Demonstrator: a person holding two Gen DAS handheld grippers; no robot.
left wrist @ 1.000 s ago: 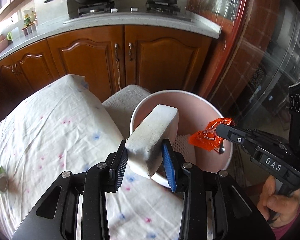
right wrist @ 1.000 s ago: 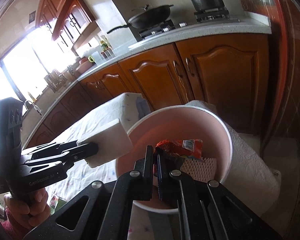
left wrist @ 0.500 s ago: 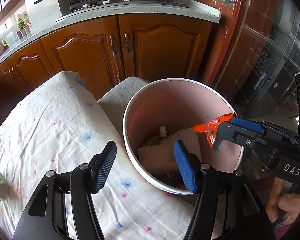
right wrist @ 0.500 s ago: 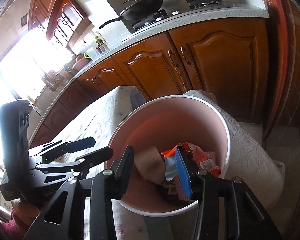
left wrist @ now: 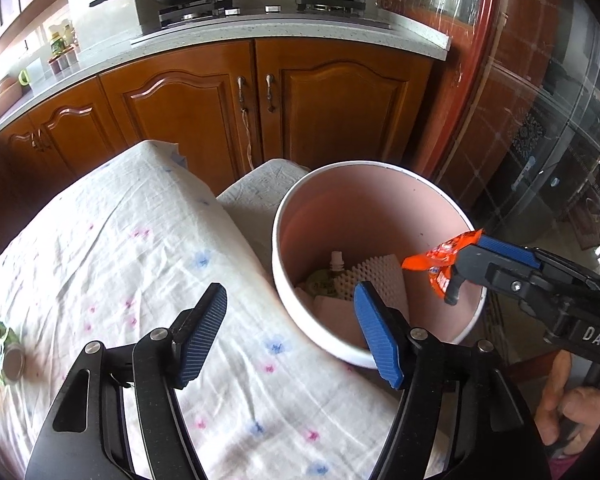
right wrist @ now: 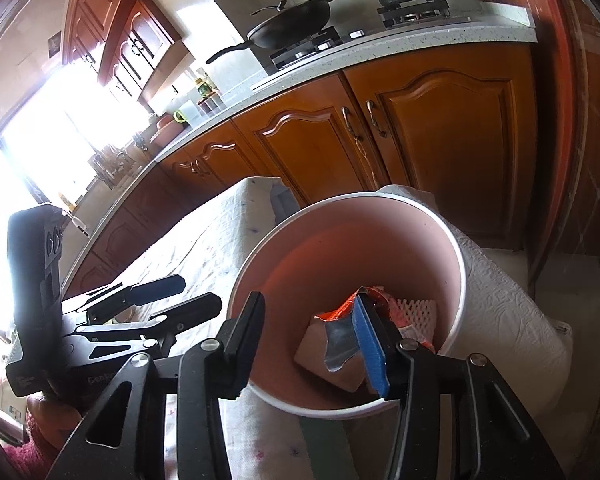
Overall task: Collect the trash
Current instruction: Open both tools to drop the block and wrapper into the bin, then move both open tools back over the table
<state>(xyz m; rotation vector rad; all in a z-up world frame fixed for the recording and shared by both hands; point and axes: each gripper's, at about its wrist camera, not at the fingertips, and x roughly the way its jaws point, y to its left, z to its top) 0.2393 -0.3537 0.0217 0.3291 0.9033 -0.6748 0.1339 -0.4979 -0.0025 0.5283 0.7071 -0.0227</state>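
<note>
**Foam block dropped in the bin, wrapper clinging to one pad**

Since a second ago the white foam block has left the left gripper (left wrist: pixel 290 330) and now lies inside the pink trash bin (left wrist: pixel 374 168); its pale slab (right wrist: pixel 324 356) shows low in the bin from the right wrist view. Both pairs of jaws, clamped then, stand apart now and are opening.

Nothing is between the left gripper's blue pads (left wrist: pixel 376 336); it hangs over the near edge of the bin, above the white floral tablecloth (left wrist: pixel 112 248).

The right gripper (right wrist: pixel 310 340) is over the bin's mouth with a clear gap between its jaws. The orange snack wrapper (left wrist: pixel 440 258) is not pressed from both sides: in the left wrist view it hangs off the tip of the upper, blue-padded finger (left wrist: pixel 504 250), and in the right wrist view it lies against the outer face of that same finger, its silver lining (right wrist: pixel 340 338) turned towards the camera. Whether it sticks to the pad or is caught on it cannot be told.

In the bin lie a white perforated foam sheet (left wrist: pixel 374 276) and a green pouch with a white spout (left wrist: pixel 324 280).

A small green item (left wrist: pixel 2 354) rests on the tablecloth at the far left. A hand (left wrist: pixel 568 408) grips the right tool's handle.
</note>
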